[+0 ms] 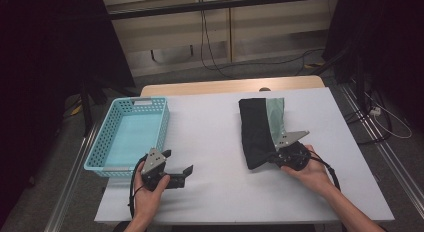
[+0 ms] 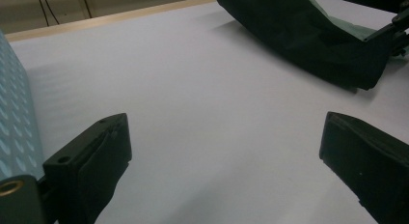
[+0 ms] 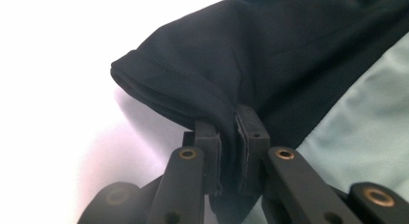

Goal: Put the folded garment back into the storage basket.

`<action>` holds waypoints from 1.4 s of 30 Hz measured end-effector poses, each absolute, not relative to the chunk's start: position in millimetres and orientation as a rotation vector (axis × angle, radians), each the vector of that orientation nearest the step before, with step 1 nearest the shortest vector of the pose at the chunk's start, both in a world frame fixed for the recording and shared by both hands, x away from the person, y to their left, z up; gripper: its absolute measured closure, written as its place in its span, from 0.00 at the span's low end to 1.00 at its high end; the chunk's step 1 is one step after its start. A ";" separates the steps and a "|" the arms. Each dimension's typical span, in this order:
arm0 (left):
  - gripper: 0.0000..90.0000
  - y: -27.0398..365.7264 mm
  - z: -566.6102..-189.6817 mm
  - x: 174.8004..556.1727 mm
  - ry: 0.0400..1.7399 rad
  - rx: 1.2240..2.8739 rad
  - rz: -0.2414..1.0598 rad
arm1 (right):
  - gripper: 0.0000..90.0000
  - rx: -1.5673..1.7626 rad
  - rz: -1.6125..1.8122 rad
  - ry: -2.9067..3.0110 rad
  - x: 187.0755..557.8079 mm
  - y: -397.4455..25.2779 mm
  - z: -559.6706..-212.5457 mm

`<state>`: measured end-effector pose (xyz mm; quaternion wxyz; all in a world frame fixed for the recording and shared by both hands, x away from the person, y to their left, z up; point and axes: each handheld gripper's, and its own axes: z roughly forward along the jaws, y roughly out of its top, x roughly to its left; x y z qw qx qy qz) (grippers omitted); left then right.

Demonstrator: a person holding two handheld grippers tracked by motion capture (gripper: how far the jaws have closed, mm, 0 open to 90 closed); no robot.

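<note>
A black garment (image 1: 256,133) with a pale green part (image 1: 276,117) lies folded lengthwise on the right half of the white table (image 1: 215,132). My right gripper (image 1: 276,156) is shut on its near hem; the right gripper view has the black cloth (image 3: 270,64) pinched between the two pads (image 3: 230,137). My left gripper (image 1: 178,162) rests low over the table near the front left, jaws wide apart, nothing between them. In the left gripper view the garment (image 2: 308,35) lies far off past the open gripper (image 2: 224,151).
A light blue plastic basket (image 1: 116,117) stands at the table's left edge, close beside my left hand, with nothing inside. Bare tabletop stretches between the two grippers. Cables and black stands lie on the floor behind the table.
</note>
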<state>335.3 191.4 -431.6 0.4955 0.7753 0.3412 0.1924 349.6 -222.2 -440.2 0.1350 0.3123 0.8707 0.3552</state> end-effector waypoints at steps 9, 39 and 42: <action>0.05 187.3 -431.7 335.6 0.826 1.890 0.487 | 0.92 0.886 1.066 2.541 343.2 -222.1 -435.5; 0.05 127.4 -411.0 380.6 0.754 1.926 0.388 | 0.92 0.833 1.077 2.602 314.9 -210.1 -434.3; 0.05 120.7 -409.8 385.3 0.748 1.938 0.393 | 0.92 0.821 1.078 2.606 310.6 -207.9 -434.7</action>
